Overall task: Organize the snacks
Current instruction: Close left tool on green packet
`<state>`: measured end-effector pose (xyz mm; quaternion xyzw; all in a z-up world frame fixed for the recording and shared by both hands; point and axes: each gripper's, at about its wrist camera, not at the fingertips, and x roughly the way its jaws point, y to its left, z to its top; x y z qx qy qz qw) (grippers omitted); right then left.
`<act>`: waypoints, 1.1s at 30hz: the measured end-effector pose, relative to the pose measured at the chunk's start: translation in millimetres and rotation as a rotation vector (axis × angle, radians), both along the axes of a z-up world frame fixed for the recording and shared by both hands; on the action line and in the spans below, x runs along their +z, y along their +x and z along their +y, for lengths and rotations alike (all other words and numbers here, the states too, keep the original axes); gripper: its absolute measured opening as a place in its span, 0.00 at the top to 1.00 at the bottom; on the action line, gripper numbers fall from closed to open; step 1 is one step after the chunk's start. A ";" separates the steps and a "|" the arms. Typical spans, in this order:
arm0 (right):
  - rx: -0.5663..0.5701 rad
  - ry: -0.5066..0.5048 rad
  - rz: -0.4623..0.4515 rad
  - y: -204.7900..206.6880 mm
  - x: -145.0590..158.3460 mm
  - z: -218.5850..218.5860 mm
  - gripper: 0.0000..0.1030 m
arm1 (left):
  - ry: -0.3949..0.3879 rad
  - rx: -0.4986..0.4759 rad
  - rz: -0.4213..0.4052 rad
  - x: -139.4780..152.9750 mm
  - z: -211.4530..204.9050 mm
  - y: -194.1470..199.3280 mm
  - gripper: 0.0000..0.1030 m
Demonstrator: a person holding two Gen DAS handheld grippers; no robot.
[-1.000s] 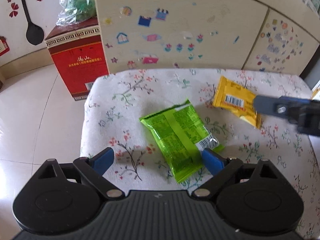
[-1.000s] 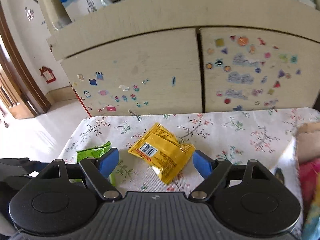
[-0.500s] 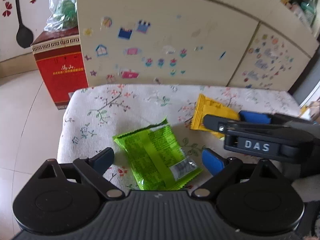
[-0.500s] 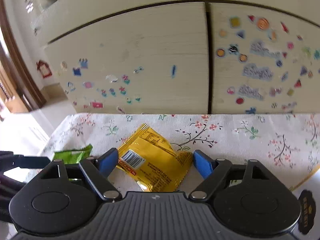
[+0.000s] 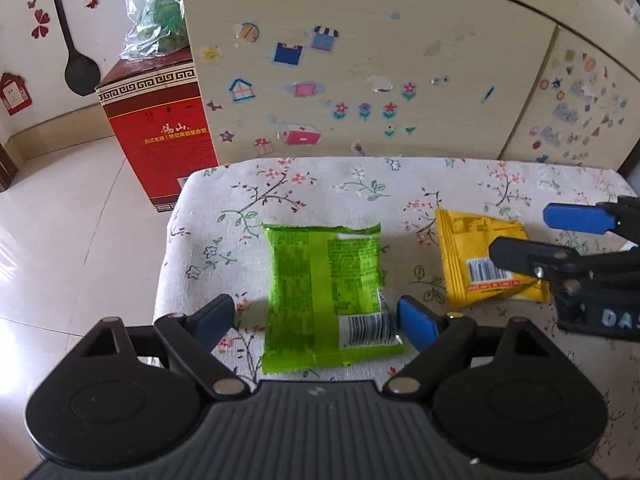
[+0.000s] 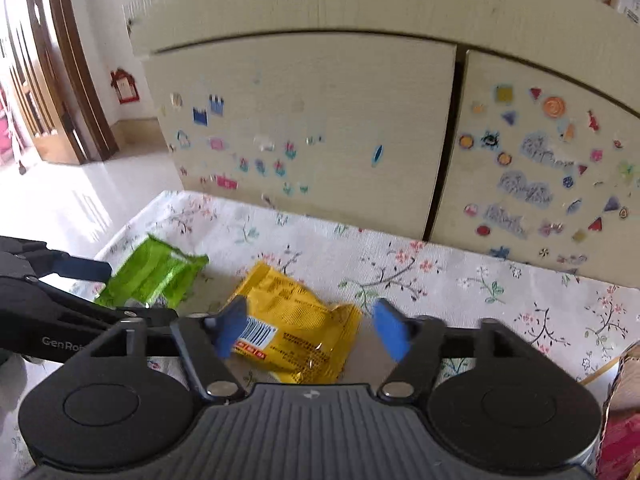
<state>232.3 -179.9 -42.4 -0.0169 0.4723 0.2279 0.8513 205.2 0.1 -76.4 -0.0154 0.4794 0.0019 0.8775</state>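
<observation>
A green snack packet point(image 5: 330, 294) lies flat on the floral-cloth table point(image 5: 304, 188), barcode end nearest me. My left gripper point(image 5: 314, 318) is open, its blue fingers on either side of the packet's near end. A yellow snack packet point(image 5: 478, 262) lies to its right. My right gripper point(image 6: 314, 330) is open and straddles the yellow packet point(image 6: 298, 320), low over the cloth; it shows in the left wrist view point(image 5: 536, 240). The green packet point(image 6: 154, 274) and the left gripper point(image 6: 80, 280) show at the left of the right wrist view.
A cream cabinet point(image 5: 360, 72) covered in stickers stands right behind the table. A red carton point(image 5: 160, 128) with a plastic bag on top sits on the floor at the table's left. A colourful box edge point(image 6: 622, 412) stands at the far right.
Both grippers have moved in and down over their packets. The green packet now lies square between the left fingers; the right fingers have narrowed around the yellow packet.
</observation>
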 end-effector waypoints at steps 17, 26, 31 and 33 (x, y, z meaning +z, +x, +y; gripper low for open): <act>0.008 0.190 0.072 9.9 -18.7 -11.0 0.11 | 0.000 -0.050 -0.027 -1.7 2.1 5.8 0.14; 0.163 0.004 0.052 -9.2 -8.4 -0.3 0.11 | 0.013 -0.075 -0.025 -2.0 -3.0 9.9 0.14; 0.141 -0.048 -0.027 -3.4 -12.1 2.7 0.03 | 0.026 -0.097 -0.033 -2.6 -7.7 9.5 0.15; 0.145 -0.072 -0.041 -2.9 -16.6 5.8 0.00 | 0.016 -0.095 -0.034 -3.0 -6.2 9.7 0.16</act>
